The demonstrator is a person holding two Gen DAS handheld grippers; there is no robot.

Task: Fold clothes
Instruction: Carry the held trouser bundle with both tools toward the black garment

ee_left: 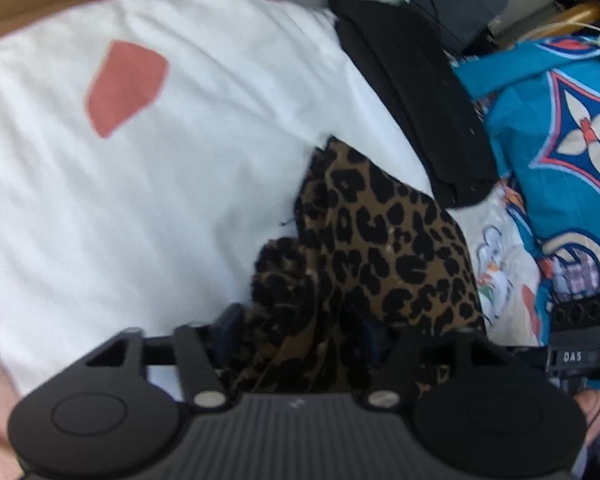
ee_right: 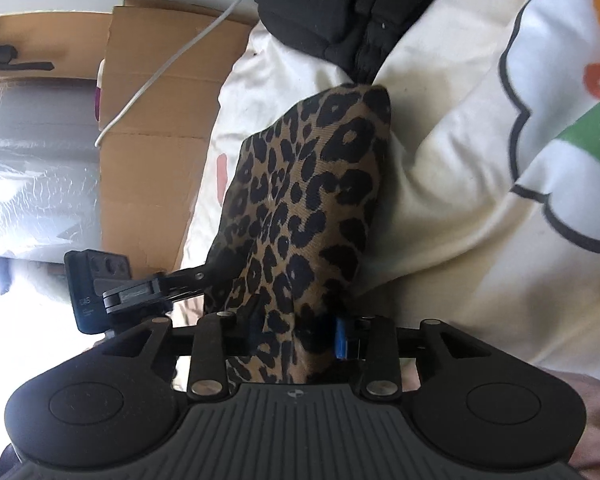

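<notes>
A brown leopard-print garment (ee_left: 380,248) hangs bunched between both grippers above a white bedspread (ee_left: 160,184). My left gripper (ee_left: 300,332) is shut on its lower end, its blue pads mostly buried in the cloth. In the right wrist view the same leopard-print garment (ee_right: 304,200) rises from my right gripper (ee_right: 296,336), which is shut on it, with one blue pad (ee_right: 341,338) showing at the right. The other gripper's body (ee_right: 100,292) shows at the left of that view, and the right one (ee_left: 580,332) at the right edge of the left wrist view.
A black garment (ee_left: 412,92) lies on the bed beyond the leopard cloth. A turquoise patterned quilt (ee_left: 560,120) is at the right. A cardboard box (ee_right: 156,128) with a white cable (ee_right: 172,60) stands beside the bed. The spread carries a pink patch (ee_left: 124,84).
</notes>
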